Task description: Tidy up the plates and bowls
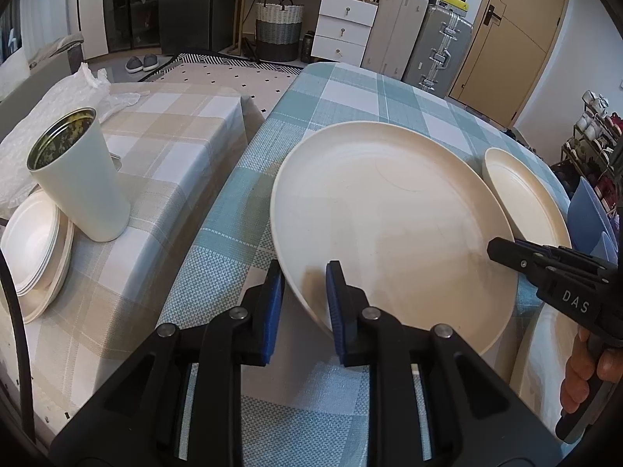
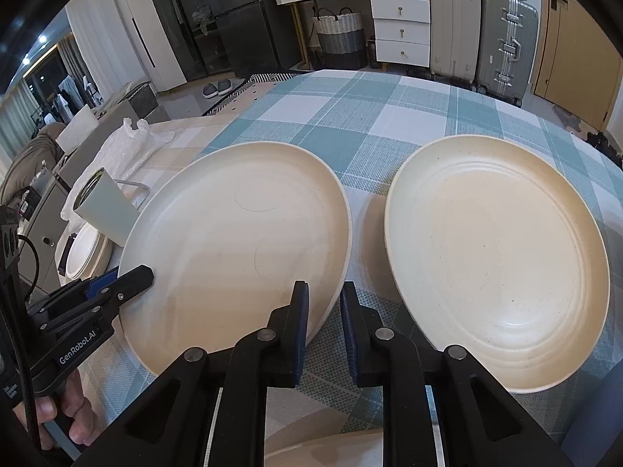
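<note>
- Now both of your grippers clamp the same large cream plate [image 2: 233,241], one on each side of its near rim, over the teal-checked surface [image 2: 350,116].
- Your left gripper [image 1: 303,299] has its jaws closed down on the plate's near-left rim: one blue pad sits under the edge, the other lies on top of the plate's face.
- Your right gripper [image 2: 324,323] grips the near-right rim the same way, jaws pinched onto the edge, one pad on the plate's inner side and one outside it.
- Seen from the left wrist, the right gripper enters from the right edge with fingers of your hand [image 1: 584,373] around its handle; seen from the right wrist, the left gripper comes in from the left, your other hand [image 2: 66,420] below it.
- Count on the teal-checked surface: two cream pieces side by side. The held plate lies to the left; a second, ridged plate [image 2: 498,257] lies just beside it to the right, apart from it by a narrow strip of cloth.
- A pale curved rim shows at the near edge of that surface, below the grippers; what it belongs to is unclear.
- On the neighbouring beige-checked surface [image 1: 163,116], one stack of white bowls [image 1: 35,249] sits on a wider plate; the exact number is hard to read.
- One pale tumbler [image 1: 78,179] stands just beside that stack, with clear plastic wrap [image 1: 58,105] behind it.
</note>
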`<state>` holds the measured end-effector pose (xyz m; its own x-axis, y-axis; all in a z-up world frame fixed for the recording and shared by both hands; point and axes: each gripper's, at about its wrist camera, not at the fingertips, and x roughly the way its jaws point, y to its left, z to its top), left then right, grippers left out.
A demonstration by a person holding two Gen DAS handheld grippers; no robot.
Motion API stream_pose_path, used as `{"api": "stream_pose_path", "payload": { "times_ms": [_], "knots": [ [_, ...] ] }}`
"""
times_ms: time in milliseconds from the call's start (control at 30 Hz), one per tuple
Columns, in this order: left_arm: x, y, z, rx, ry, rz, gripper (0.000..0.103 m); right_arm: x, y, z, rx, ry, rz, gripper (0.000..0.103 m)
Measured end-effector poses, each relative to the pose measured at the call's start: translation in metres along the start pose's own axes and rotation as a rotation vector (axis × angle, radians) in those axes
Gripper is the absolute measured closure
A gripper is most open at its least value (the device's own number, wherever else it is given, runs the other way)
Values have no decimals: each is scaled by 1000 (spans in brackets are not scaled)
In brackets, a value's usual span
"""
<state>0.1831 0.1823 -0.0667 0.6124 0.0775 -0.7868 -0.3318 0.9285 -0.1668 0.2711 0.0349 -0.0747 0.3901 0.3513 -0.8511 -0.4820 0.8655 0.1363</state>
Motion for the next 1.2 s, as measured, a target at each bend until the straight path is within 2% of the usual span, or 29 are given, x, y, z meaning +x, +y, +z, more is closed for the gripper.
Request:
{"api": "stream_pose_path", "payload": {
  "times_ms": [433,667,1200],
  "knots": [
    [-20,-6,-1,20,-25,-23,84,-17,-1,-4,-4,-24,-4,86],
    [-41,-17,2,40,-51,-45,84,-37,-7,-6,17,-32,7,86],
    [-82,-51,-6,115,-84,-70,83,-84,-14,-18,25,-65,-36,86]
  ]
}}
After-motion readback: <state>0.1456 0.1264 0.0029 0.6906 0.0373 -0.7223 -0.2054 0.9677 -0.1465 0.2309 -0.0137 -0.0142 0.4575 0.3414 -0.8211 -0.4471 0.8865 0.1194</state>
